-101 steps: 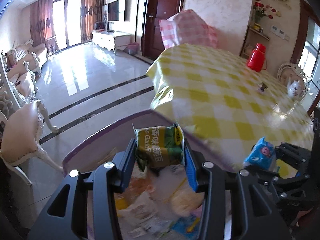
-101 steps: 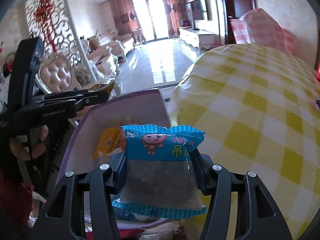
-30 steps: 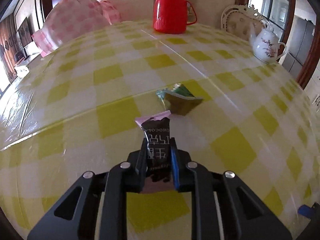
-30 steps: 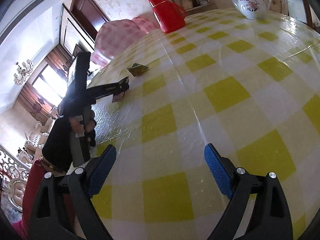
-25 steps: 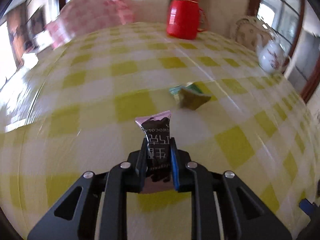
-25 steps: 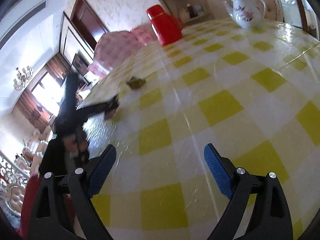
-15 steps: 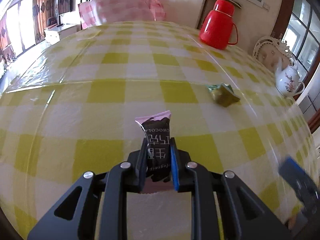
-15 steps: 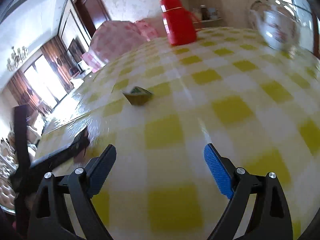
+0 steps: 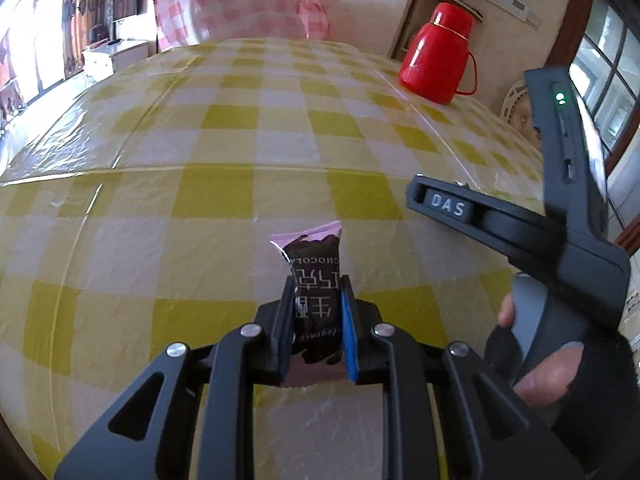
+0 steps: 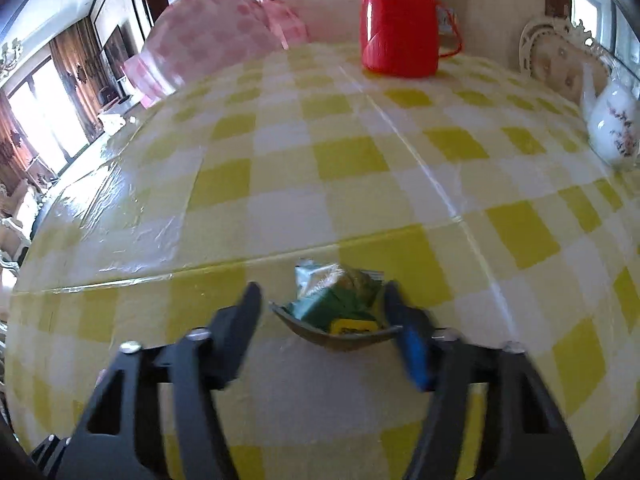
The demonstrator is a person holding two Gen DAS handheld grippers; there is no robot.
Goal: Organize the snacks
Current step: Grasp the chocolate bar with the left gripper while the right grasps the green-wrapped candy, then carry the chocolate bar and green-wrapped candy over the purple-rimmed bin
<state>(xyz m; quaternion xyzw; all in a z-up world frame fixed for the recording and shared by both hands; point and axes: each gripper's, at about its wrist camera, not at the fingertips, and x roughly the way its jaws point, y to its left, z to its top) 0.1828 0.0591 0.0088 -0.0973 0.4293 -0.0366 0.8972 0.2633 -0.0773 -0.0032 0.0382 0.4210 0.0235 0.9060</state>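
A dark chocolate packet (image 9: 310,256) with pink ends stands upright in my left gripper (image 9: 316,284), which is shut on it above the yellow-checked table (image 9: 200,200). A crumpled green snack packet (image 10: 340,300) lies on the table (image 10: 280,160) between the fingers of my right gripper (image 10: 320,300). Its jaws are closing: the right pad is at the packet's edge, and a small gap shows at the left finger (image 10: 248,300). In the left wrist view the right gripper (image 9: 418,194) reaches in from the right, held by a gloved hand (image 9: 560,380), and it hides the green packet.
A red thermos jug (image 10: 398,20) stands at the far side of the table, also in the left wrist view as the red thermos jug (image 9: 438,56). A white flowered teapot (image 10: 612,124) sits at the right edge. A pink checked cover (image 9: 240,4) rises behind the table.
My right gripper swept across the table to the green packet and its wide jaws narrowed around it. My left gripper swung a little, still holding the chocolate packet.
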